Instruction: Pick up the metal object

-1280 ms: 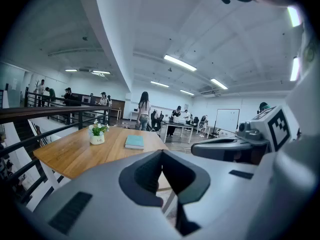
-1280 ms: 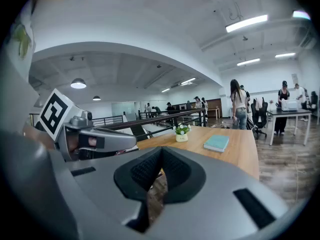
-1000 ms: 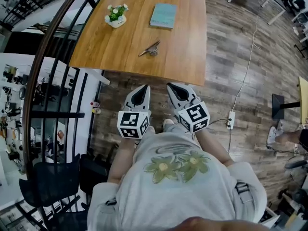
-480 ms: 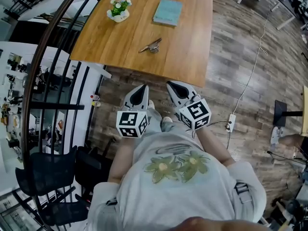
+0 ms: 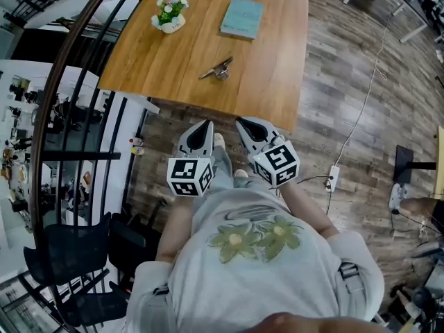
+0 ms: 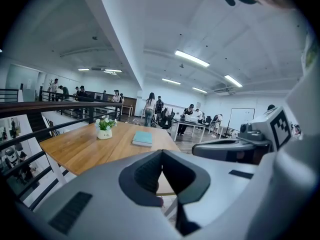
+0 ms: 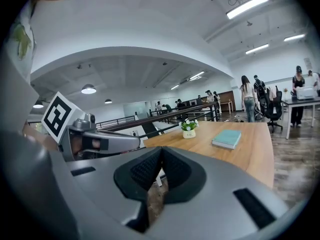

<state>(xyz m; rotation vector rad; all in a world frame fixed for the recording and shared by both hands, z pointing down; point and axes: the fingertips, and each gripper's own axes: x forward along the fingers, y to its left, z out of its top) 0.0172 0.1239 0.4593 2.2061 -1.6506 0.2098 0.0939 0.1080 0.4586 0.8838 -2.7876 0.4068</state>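
The metal object [image 5: 217, 69], a thin silvery tool, lies near the middle of the wooden table [image 5: 270, 75] in the head view. Both grippers hang over the floor short of the table's near edge, well apart from it. My left gripper [image 5: 205, 125] is shut with nothing between its pads [image 6: 150, 173]. My right gripper [image 5: 243, 123] sits beside it, also shut and empty [image 7: 161, 150]. Neither gripper view shows the metal object; the jaws' own bodies cover that part of the table.
A small white pot of flowers [image 5: 168, 14] and a teal book [image 5: 242, 18] sit on the table's far half. A dark curved railing [image 5: 62, 89] runs along the left. A white cable [image 5: 361, 103] trails over the wood floor at the right. People stand far off [image 6: 150, 109].
The head view has shifted a little, so the table sits slightly differently in frame. Both grippers stay side by side and shut; the right one has drifted slightly left.
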